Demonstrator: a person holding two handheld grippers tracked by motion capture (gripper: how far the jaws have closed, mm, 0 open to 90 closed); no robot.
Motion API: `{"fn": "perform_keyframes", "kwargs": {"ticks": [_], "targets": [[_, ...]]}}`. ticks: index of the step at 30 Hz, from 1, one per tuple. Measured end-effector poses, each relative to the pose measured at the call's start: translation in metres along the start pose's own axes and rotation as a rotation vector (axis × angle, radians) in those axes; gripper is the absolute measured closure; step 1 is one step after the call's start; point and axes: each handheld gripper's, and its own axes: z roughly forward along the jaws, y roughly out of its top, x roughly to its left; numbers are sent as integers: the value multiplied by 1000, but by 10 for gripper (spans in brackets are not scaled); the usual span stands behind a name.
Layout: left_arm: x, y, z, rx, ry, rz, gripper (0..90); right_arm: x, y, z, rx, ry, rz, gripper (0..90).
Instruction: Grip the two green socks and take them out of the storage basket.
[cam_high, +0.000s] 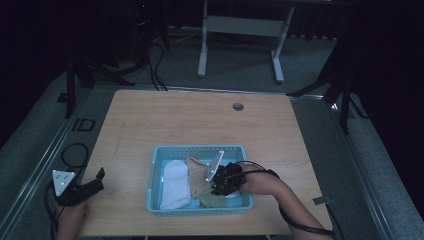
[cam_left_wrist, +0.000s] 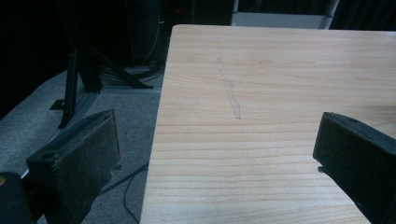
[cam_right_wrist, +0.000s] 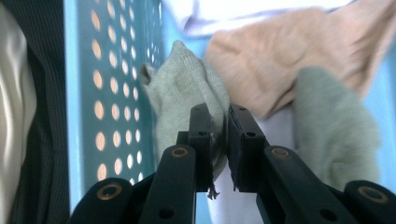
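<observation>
Dim workshop, wooden table (cam_high: 165, 120): inside the blue perforated basket (cam_high: 199, 151), a soft, light grey-green sock (cam_right_wrist: 184, 88) is pinched at a fold by the right gripper (cam_right_wrist: 218, 140); it will likely drape. Left gripper (cam_high: 82, 190) hovers spread.

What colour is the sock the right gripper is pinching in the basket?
Pale sage green sock, clearest in the right gripper view, beside the blue basket wall.
</observation>
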Motion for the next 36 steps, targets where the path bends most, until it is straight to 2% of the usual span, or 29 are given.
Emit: {"fn": "perform_keyframes", "kwargs": {"ticks": [10, 13, 20, 27, 32, 36], "targets": [[0, 0, 0, 2, 3, 0, 3, 1, 1, -25, -40, -20, -1, 807], [0, 0, 0, 2, 3, 0, 3, 1, 1, -34, -69, -21, 0, 807], [0, 0, 0, 2, 4, 0, 3, 3, 1, -57, -116, -55, -16, 807], [0, 0, 0, 6, 3, 0, 3, 4, -3, -83, -173, -83, -6, 806], [0, 0, 0, 7, 3, 1, 3, 4, -8, -92, -175, -98, 0, 806], [0, 0, 0, 7, 4, 2, 3, 4, -16, -102, -181, -129, 14, 807]]}}
